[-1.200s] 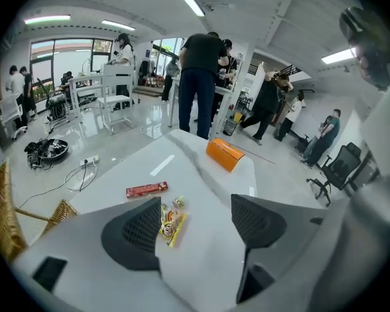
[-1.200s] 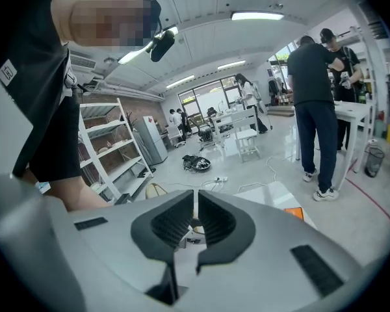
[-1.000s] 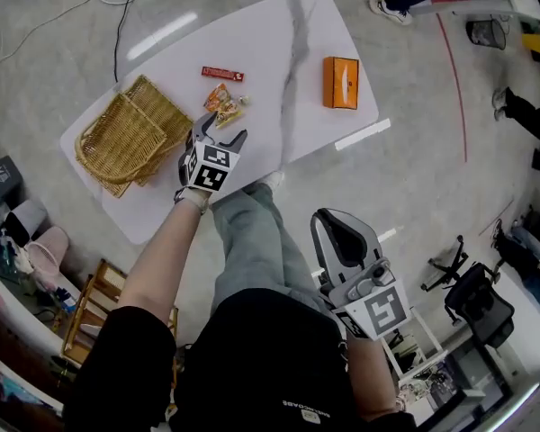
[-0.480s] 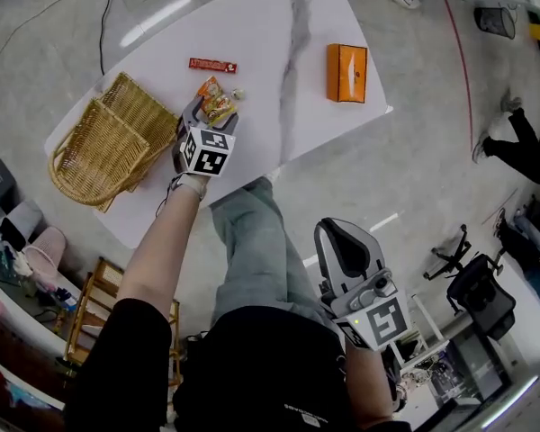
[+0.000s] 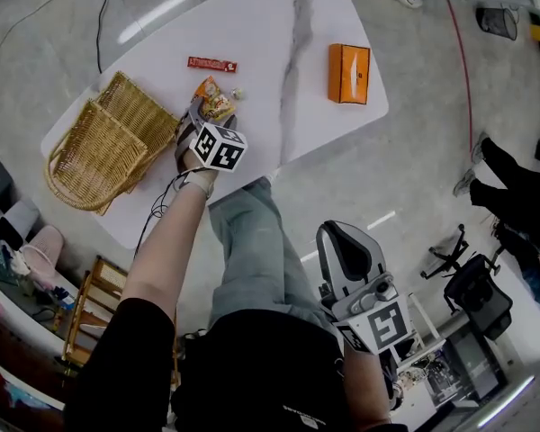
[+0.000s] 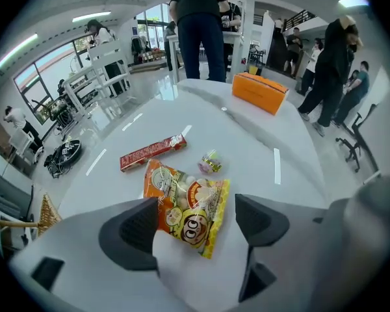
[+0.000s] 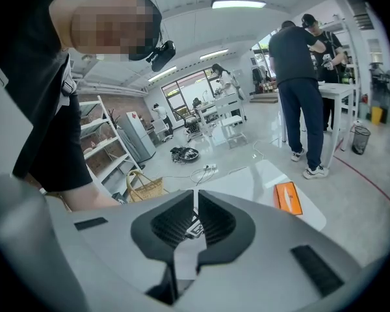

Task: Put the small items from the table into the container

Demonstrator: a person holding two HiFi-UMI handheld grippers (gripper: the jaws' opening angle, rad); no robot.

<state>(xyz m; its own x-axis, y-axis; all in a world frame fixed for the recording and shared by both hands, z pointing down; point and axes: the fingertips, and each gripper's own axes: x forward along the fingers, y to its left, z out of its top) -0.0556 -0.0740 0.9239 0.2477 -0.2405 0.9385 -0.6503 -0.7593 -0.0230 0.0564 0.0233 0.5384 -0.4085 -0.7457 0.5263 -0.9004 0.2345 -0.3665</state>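
An orange snack bag lies flat on the white marble table. My left gripper is open, with a jaw on each side of the bag's near end and neither one pressing it. In the head view the same gripper sits right at the bag. Just past the bag are a red candy bar and a small wrapped sweet. The wicker basket stands at the table's left end. My right gripper is shut and empty, held off the table near my body.
An orange box lies at the table's right end, and it also shows as the orange box in the right gripper view. Cables trail on the floor beyond the table. Several people stand around the room, and office chairs are at the right.
My left gripper has moved forward from the table's near edge until its open jaws straddle the snack bag. The right gripper has barely shifted.
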